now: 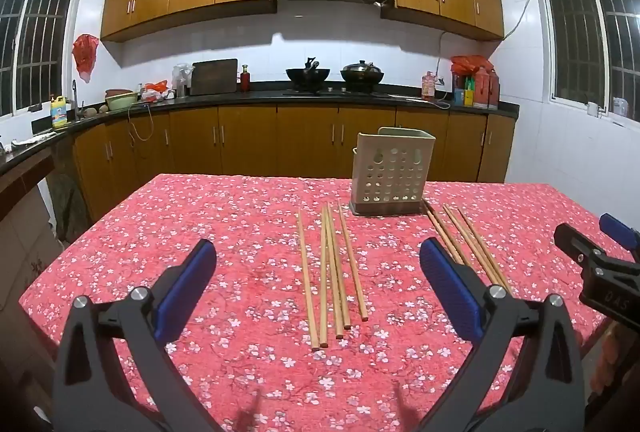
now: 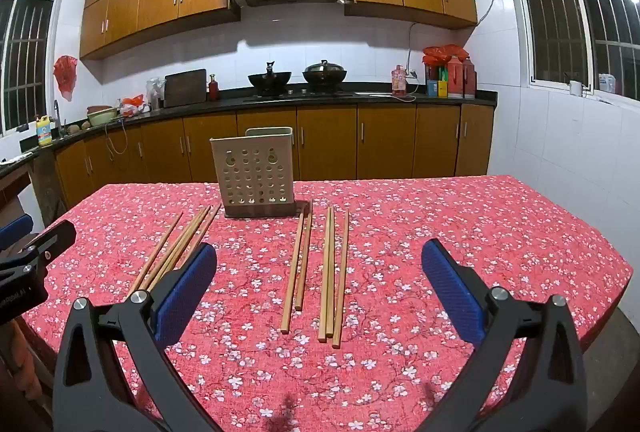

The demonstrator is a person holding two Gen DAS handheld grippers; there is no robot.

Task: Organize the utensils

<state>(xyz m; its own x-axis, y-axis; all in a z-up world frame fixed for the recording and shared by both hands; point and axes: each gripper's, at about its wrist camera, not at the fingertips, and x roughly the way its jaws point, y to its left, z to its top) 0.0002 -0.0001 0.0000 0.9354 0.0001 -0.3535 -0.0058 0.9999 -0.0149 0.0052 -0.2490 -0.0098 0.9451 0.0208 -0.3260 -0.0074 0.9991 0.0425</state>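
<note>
Both hand-held grippers, left (image 1: pixel 316 288) and right (image 2: pixel 320 288), hang spread and empty; thin chopsticks (image 2: pixel 334 276) lying flat on the tabletop (image 2: pixel 440 232) would probably slip from a pinch.

The counter (image 1: pixel 224 232) wore a red cloth with small white blossoms. At its far middle stood a beige perforated utensil holder (image 1: pixel 390 172), upright. Nearer lay two groups of wooden chopsticks, lengthwise: left group (image 1: pixel 332 272) and right group (image 2: pixel 320 268), well apart.
</note>
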